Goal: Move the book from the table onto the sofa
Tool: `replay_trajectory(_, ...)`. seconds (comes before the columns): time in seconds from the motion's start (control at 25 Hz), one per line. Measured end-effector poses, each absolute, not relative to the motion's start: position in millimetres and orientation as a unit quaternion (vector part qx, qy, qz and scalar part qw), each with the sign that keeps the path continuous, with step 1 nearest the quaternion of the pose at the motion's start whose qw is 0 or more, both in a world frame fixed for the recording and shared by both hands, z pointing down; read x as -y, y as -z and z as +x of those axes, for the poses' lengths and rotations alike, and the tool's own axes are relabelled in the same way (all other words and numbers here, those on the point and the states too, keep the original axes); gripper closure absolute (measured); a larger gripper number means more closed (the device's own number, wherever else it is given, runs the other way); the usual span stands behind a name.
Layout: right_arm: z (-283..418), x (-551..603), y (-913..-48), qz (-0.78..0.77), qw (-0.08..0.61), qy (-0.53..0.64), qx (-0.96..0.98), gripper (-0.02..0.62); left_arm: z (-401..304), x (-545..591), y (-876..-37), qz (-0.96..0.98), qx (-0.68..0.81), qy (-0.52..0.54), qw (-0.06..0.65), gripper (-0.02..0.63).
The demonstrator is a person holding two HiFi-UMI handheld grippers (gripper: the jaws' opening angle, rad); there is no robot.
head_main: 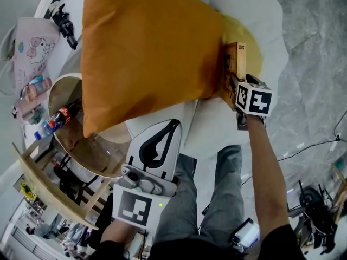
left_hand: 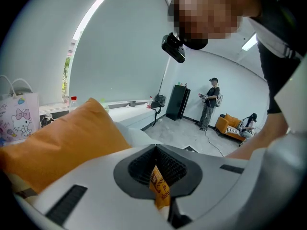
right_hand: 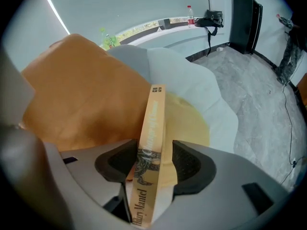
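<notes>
An orange book (head_main: 232,64) stands on edge on the white sofa (head_main: 246,10), leaning on a big orange cushion (head_main: 146,53). My right gripper (head_main: 233,86) points down over it. In the right gripper view the book's spine (right_hand: 152,128) runs between the dark pads (right_hand: 193,166), with a gap on the right side, so my right gripper (right_hand: 152,166) is open around it. My left gripper (head_main: 161,141) hangs low over the person's lap, clear of the book. Its jaws are closed together on a small orange printed slip (left_hand: 159,188) in the left gripper (left_hand: 158,176) view.
A round glass-topped table (head_main: 76,145) with a cola bottle (head_main: 57,118) stands left of the sofa, beside a pink cartoon bag (head_main: 32,47) and a wooden frame (head_main: 49,183). Grey marble floor with cables (head_main: 309,145) lies to the right. Two people (left_hand: 209,102) are far off.
</notes>
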State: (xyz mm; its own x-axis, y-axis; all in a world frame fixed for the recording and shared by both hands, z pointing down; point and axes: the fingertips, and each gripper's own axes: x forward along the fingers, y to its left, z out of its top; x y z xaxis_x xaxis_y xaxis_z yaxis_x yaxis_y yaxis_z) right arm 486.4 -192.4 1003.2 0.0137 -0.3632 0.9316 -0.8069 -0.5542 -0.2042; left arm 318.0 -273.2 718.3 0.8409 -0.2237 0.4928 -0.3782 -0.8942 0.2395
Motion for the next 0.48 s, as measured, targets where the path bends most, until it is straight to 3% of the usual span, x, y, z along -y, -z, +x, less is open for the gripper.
replay_trajectory(0.24, 501, 191, -939, 0.689, 0.165, -0.550, 0.442, 0.360, 331, 267, -672, 0.952, 0.146, -0.229, 0.142, 0.594)
replay_trajectory(0.48, 504, 208, -818, 0.682, 0.164, -0.495, 0.513, 0.364, 338, 276, -592, 0.962, 0.139, -0.209, 0.105, 0.594)
